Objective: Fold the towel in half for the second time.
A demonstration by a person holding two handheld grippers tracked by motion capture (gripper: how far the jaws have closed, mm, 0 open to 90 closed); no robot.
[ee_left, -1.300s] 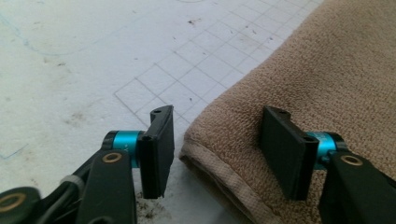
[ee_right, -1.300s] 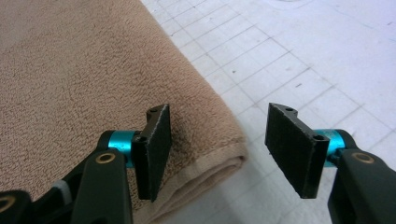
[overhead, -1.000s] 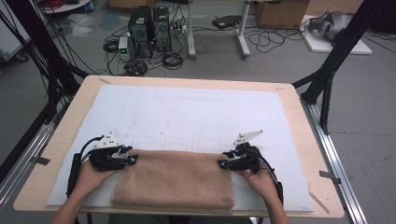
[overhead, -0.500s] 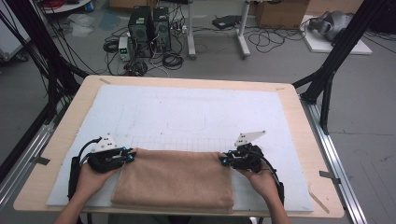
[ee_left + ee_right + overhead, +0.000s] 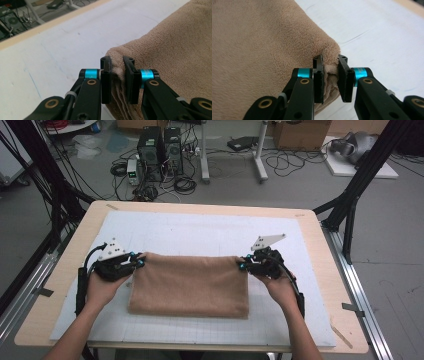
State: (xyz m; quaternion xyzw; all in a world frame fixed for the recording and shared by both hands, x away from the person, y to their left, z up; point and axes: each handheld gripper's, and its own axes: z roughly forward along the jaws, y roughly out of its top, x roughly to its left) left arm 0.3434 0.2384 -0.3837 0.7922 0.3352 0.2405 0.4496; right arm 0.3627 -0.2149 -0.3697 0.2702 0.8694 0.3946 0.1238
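Observation:
A folded tan towel [image 5: 192,285] lies on the white mat [image 5: 210,235], its far edge raised between both hands. My left gripper [image 5: 139,262] is shut on the towel's far left corner [image 5: 117,65]; its jaws closed on the cloth within the last second, and the left gripper view [image 5: 117,75] shows the layers pinched between them. My right gripper [image 5: 242,266] is shut on the far right corner [image 5: 329,58], its jaws likewise just closed, with bunched fabric squeezed between the pads in the right gripper view [image 5: 329,75]. Both hands hold the corners lifted off the mat.
The mat covers a wooden table [image 5: 65,270] with a bare rim around it. Black frame struts [image 5: 360,185] rise at the right and left. Computers and cables [image 5: 160,155] sit on the floor beyond the far edge.
Both grippers rose and moved away from the person, carrying the towel's far corners. The towel's far edge is lifted and its visible face looks taller than before.

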